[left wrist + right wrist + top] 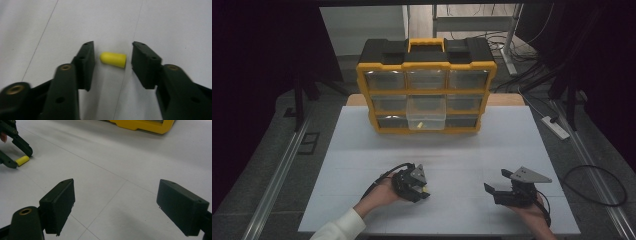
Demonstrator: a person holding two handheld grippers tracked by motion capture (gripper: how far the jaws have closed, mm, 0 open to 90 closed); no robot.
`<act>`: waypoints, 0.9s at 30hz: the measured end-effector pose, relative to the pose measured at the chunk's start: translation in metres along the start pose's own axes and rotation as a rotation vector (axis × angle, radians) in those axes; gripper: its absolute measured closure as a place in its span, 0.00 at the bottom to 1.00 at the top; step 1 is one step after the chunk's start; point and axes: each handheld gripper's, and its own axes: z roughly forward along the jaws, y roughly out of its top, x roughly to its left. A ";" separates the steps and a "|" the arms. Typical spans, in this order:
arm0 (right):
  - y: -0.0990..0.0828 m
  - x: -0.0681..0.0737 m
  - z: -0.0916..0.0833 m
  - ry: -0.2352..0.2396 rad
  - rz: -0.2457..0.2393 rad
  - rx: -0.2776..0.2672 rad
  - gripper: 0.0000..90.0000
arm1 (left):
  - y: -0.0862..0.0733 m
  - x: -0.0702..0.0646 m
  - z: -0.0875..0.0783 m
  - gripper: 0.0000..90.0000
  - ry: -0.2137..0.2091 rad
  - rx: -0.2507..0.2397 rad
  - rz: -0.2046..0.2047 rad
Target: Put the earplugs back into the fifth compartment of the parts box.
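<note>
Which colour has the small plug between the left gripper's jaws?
Yellow. The plug shows best in the left gripper view.

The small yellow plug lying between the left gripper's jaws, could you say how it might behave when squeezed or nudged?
The yellow plug looks round-bodied with a domed end, so it may roll if nudged. Lying on its side, it cannot tip. It is tiny beside the left gripper, so probably light, and could slip from an off-centre squeeze.

Item: your yellow plug [113, 59], small, smooth, bullet-shaped with one rounded end and one flat end; intact; lying on its side on the white bench [162, 22], between the pads of your left tongs [113, 65], touching neither
</note>
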 end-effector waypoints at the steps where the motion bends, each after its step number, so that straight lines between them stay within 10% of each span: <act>1: 0.000 0.000 0.000 0.000 0.000 0.000 0.17 | 0.000 0.000 0.000 0.69 0.002 0.001 0.001; 27: 0.000 0.000 0.000 0.000 0.001 0.000 0.17 | 0.003 0.001 -0.048 0.74 0.107 -0.183 -0.027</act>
